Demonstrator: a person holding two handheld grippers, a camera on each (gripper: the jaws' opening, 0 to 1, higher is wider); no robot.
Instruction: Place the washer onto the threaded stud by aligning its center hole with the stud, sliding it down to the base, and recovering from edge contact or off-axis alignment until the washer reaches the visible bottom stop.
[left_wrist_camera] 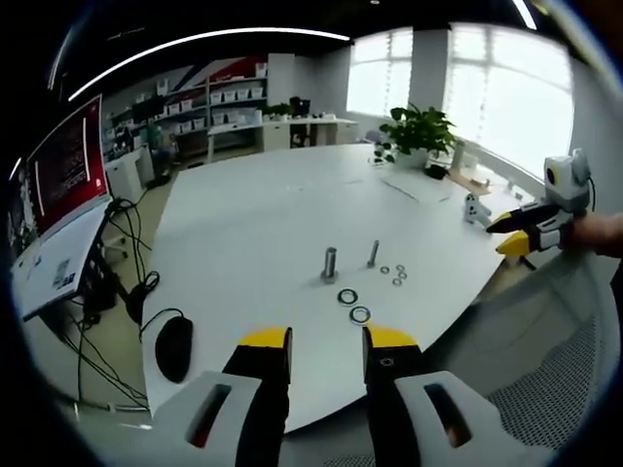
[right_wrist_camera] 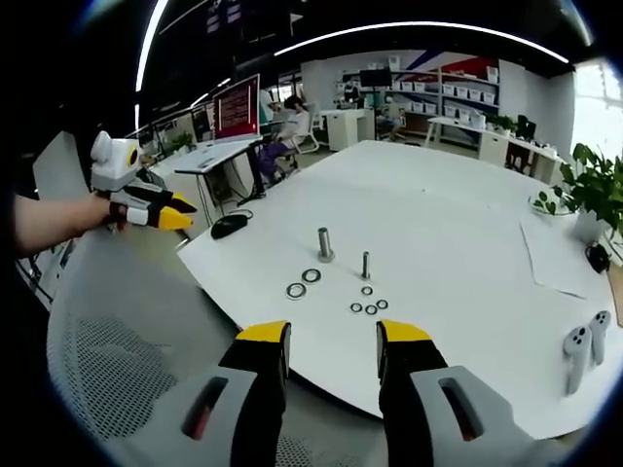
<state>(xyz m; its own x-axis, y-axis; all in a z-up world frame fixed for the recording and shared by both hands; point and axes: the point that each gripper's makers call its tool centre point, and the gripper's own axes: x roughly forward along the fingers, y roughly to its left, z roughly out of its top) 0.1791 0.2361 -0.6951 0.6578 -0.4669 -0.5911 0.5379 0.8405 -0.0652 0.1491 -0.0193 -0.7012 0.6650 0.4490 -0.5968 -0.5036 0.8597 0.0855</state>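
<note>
Right gripper view: on the white table [right_wrist_camera: 438,224], the thick stud [right_wrist_camera: 324,243] stands upright at 12 o'clock, thin stud [right_wrist_camera: 366,264] beside. Two large flat silver ring washers [right_wrist_camera: 304,283] lie at its 7 o'clock, small washers [right_wrist_camera: 369,305] near. Right gripper [right_wrist_camera: 331,341] and left gripper [left_wrist_camera: 326,342] both released, empty.

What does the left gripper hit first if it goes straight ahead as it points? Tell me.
Probably the white table, at its near edge. Beyond that, the left gripper lines up with two large washers, then the thick stud. Depth is unclear.
</note>
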